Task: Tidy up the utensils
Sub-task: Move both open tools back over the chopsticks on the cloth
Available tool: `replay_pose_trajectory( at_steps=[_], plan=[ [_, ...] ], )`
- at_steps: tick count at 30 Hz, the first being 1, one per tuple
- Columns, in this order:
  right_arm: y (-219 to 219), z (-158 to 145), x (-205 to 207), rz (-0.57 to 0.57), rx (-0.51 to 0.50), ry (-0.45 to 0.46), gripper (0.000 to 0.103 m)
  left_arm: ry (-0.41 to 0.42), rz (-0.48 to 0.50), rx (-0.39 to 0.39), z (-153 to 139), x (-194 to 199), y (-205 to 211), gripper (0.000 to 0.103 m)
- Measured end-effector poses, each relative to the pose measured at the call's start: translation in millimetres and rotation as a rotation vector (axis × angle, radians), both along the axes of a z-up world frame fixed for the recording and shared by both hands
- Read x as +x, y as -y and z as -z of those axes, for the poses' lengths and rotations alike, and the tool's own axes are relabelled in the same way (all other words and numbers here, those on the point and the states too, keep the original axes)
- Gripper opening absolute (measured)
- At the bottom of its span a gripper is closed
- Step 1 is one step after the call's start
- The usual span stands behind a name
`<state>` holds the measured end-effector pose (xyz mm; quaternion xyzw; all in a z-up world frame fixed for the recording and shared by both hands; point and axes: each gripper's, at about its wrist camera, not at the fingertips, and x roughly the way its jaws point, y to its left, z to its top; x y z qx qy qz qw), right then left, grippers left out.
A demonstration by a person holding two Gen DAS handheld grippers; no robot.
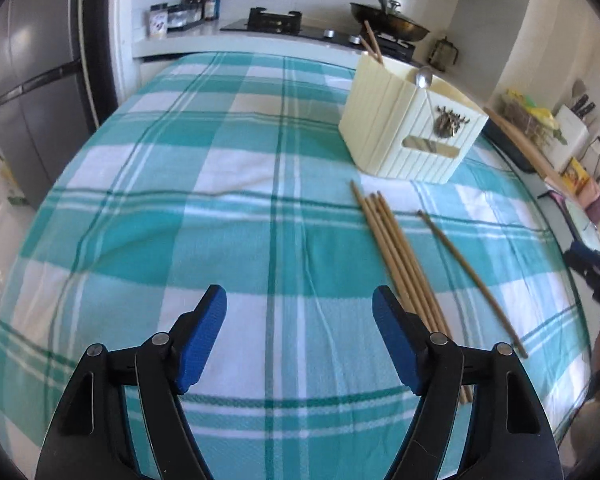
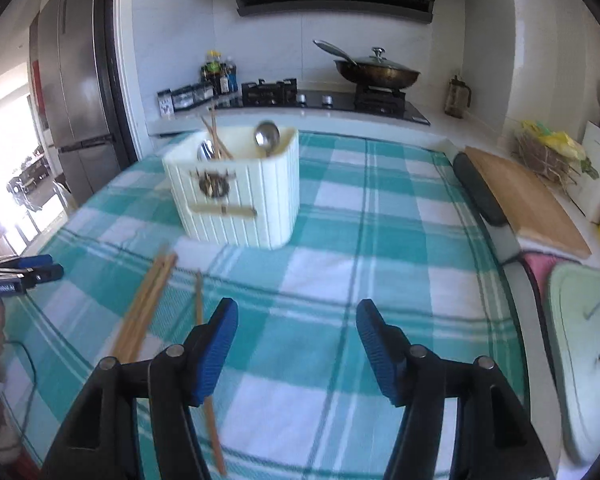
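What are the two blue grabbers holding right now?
Nothing. The left gripper and the right gripper are both open and empty. The chopsticks lie loose on the tablecloth.

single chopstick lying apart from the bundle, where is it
The single chopstick lies on the checked cloth, right of the chopstick bundle, before the cream holder.

One cream utensil holder (image 2: 236,196) on the table. In it, two spoons: one bowl (image 2: 267,135) at the right, another (image 2: 206,150) at the left. Two chopsticks (image 2: 216,136) stand in there too. Loose on the cloth, a bundle (image 1: 396,256) of what looks like four chopsticks, the exact count hard to call, plus one single stick (image 1: 472,276) apart from them. Back on the stove, one pan (image 2: 376,72) with one lid.
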<state>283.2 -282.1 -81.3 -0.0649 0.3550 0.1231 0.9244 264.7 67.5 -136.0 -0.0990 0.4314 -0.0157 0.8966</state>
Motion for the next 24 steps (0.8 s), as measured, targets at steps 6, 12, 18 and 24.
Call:
replay_pose_trajectory(
  at_steps=[6, 12, 18, 24],
  plan=[
    [29.7, 60.9, -47.9, 0.155, -0.015, -0.05, 0.063, -0.026, -0.065, -0.01, 23.2, -20.1, 9.8, 0.077],
    [46.6, 80.2, -60.0, 0.201, 0.06, -0.086, 0.063, -0.033, -0.077, -0.033, 35.0, -25.8, 15.5, 0.077],
    [46.4, 89.4, -55.5, 0.22, 0.043, -0.137, 0.063, -0.02, -0.075, 0.001, 39.7, -30.9, 24.0, 0.08],
    [43.9, 91.0, -55.0, 0.224, 0.02, -0.139, 0.063, -0.006, -0.057, 0.022, 39.9, -27.3, 35.4, 0.08]
  ],
)
